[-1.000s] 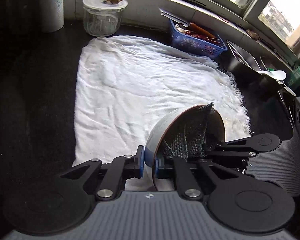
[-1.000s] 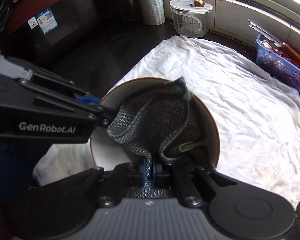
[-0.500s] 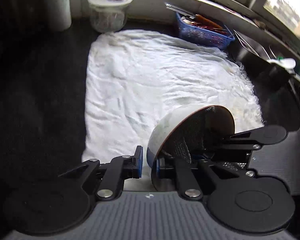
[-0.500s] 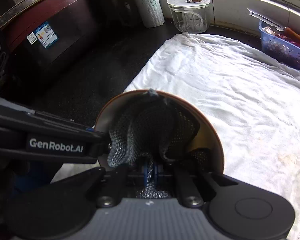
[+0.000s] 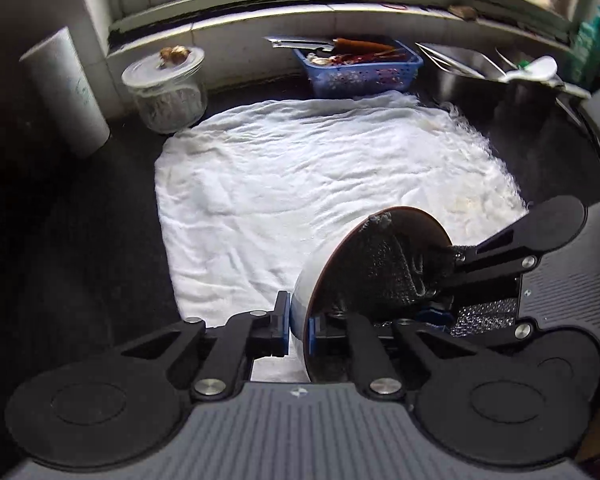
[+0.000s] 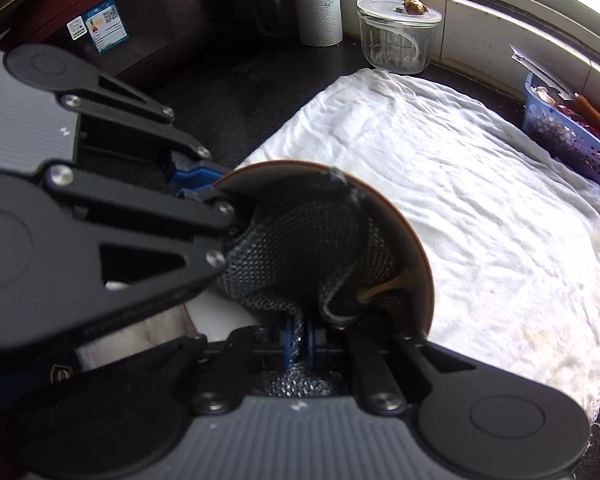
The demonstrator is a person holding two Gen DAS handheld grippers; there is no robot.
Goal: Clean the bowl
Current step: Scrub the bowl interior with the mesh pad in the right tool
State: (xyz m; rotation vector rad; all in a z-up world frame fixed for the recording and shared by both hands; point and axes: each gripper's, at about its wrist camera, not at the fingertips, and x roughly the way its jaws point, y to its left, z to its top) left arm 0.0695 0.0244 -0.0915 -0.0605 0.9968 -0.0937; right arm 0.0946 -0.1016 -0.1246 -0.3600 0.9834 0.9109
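Observation:
A bowl (image 5: 300, 304), white outside with a brown rim, is tipped on its side above the white cloth. My left gripper (image 5: 298, 328) is shut on its wall, one finger inside and one outside. My right gripper (image 6: 298, 340) is shut on a grey mesh scrubbing cloth (image 6: 303, 248) that fills the inside of the bowl (image 6: 415, 264). In the left wrist view the mesh cloth (image 5: 383, 268) and the right gripper's body reach into the bowl from the right. In the right wrist view the left gripper's body comes in from the left and grips the bowl rim.
A white cloth (image 5: 319, 176) covers the dark counter. At the back stand a glass jar with a lid (image 5: 166, 88), a paper towel roll (image 5: 64, 92), a blue basket of utensils (image 5: 359, 68) and a metal sink area (image 5: 479, 76). A dark red appliance (image 6: 100, 32) stands at the left.
Both grippers and the bowl have swung round and pulled back, so the window and sill now show ahead. The mesh cloth has shifted and bunched deeper inside the bowl.

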